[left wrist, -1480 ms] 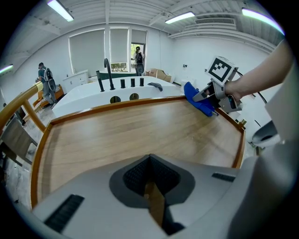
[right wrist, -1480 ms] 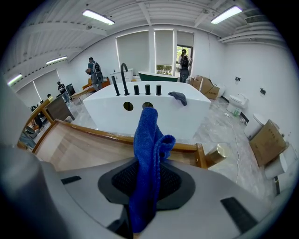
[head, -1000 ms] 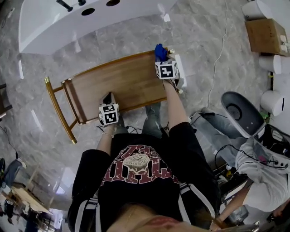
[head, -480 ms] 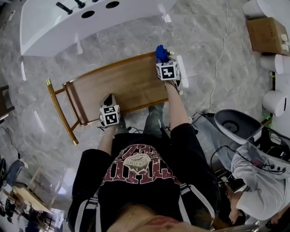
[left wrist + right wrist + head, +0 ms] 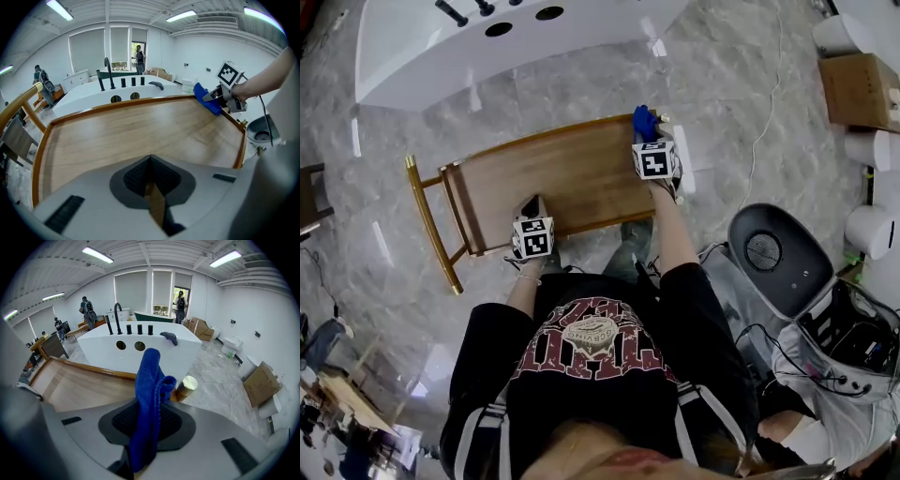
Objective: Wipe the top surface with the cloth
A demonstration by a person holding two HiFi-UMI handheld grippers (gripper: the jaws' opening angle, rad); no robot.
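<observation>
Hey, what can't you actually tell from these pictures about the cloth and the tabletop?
- Whether the blue cloth touches the wooden top: the right gripper covers the contact in the head view, and its own body hides it in the right gripper view.
- Dust or stains on the top: too small in every view.

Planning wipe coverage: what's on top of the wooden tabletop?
Only the blue cloth, clamped in the right gripper at the far right corner; elsewhere the tabletop shows bare. Wood under the cloth and left gripper is covered.

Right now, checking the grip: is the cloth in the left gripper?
No, the right gripper clamps the blue cloth.
</observation>
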